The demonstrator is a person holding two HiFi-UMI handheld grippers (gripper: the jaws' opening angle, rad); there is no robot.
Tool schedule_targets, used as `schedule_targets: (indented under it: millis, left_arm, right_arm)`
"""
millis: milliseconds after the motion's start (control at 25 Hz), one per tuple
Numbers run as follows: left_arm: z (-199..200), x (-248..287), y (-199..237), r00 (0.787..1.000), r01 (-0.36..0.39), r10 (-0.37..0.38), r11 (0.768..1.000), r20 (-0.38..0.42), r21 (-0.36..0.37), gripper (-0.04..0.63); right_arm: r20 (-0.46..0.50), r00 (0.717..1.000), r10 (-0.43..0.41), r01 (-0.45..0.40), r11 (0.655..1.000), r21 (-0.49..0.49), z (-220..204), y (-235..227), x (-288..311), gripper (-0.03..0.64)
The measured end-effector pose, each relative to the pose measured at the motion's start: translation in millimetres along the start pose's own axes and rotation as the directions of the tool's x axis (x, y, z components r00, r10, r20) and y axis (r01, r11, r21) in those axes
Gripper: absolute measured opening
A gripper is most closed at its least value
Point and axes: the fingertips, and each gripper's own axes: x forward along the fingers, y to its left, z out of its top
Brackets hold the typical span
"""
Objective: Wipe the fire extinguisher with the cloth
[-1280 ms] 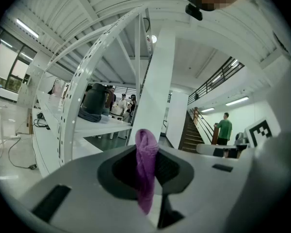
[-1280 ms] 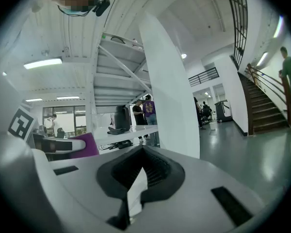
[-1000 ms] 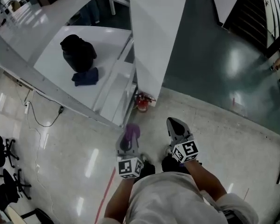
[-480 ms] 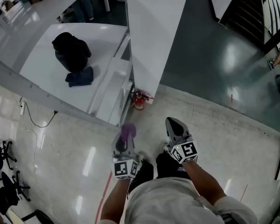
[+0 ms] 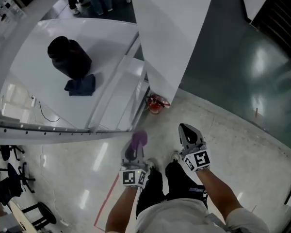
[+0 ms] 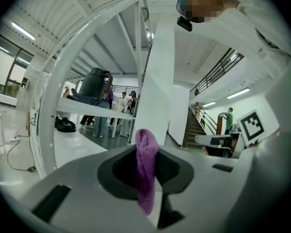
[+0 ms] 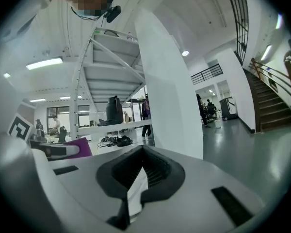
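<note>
The red fire extinguisher (image 5: pixel 155 103) stands on the floor at the foot of a white column (image 5: pixel 169 38), ahead of both grippers. My left gripper (image 5: pixel 132 150) is shut on a purple cloth (image 5: pixel 138 139), which sticks out past its tips. In the left gripper view the cloth (image 6: pixel 146 174) hangs bunched between the jaws of that gripper (image 6: pixel 148 155). My right gripper (image 5: pixel 186 130) is level with the left one, shut, with nothing between its jaws (image 7: pixel 141 163). The extinguisher shows in neither gripper view.
A white table (image 5: pixel 34 72) at left bears a black bag (image 5: pixel 68 57) and a dark blue cloth (image 5: pixel 81 85). Office chairs (image 5: pixel 9 188) and a floor cable (image 5: pixel 43 113) lie at left. A staircase (image 7: pixel 271 101) rises at right. People stand behind the table.
Both grippers have moved forward and lower toward the column's foot. The purple cloth stays in the left gripper. The table now looms closer at left.
</note>
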Motion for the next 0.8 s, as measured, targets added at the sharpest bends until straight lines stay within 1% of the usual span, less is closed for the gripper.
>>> schedule_targets:
  millis: [80, 120, 240, 320, 520, 680, 800]
  left_arm:
    - [-16, 20, 4, 1.0, -0.019, 0.018, 1.0, -0.011, -0.015, 0.063]
    - [-26, 28, 5, 1.0, -0.016, 0.016, 1.0, -0.016, -0.017, 0.063]
    - [-65, 48, 6, 0.998, 0.001, -0.001, 1.0, -0.055, -0.005, 0.063]
    - [-94, 61, 12, 0.997, -0.001, 0.001, 1.0, -0.083, 0.003, 0.063]
    - [-153, 96, 44, 0.992, -0.055, 0.051, 0.998, -0.115, -0.032, 0.063]
    - [-201, 117, 69, 0.989, -0.04, 0.035, 0.999, -0.14, -0.033, 0.063]
    - [-252, 137, 83, 0.982, -0.048, 0.04, 0.998, -0.186, -0.041, 0.063]
  right_arm:
    - [-0.001, 1.0, 0.021, -0.021, 1.0, 0.007, -14, -12, 14, 0.012]
    - [-0.003, 0.999, 0.032, -0.032, 0.999, 0.012, -22, -17, 18, 0.012]
    - [-0.011, 0.997, 0.073, -0.072, 0.997, 0.02, -49, -30, 31, 0.012]
    - [-0.021, 0.996, 0.091, -0.09, 0.996, 0.021, -71, -39, 41, 0.012]
    - [-0.036, 0.997, 0.066, -0.065, 0.998, 0.02, -125, -61, 67, 0.012]
    - [-0.027, 0.998, 0.05, -0.049, 0.999, 0.021, -164, -64, 88, 0.012]
    - [-0.018, 0.999, 0.041, -0.04, 0.999, 0.018, -201, -68, 107, 0.012]
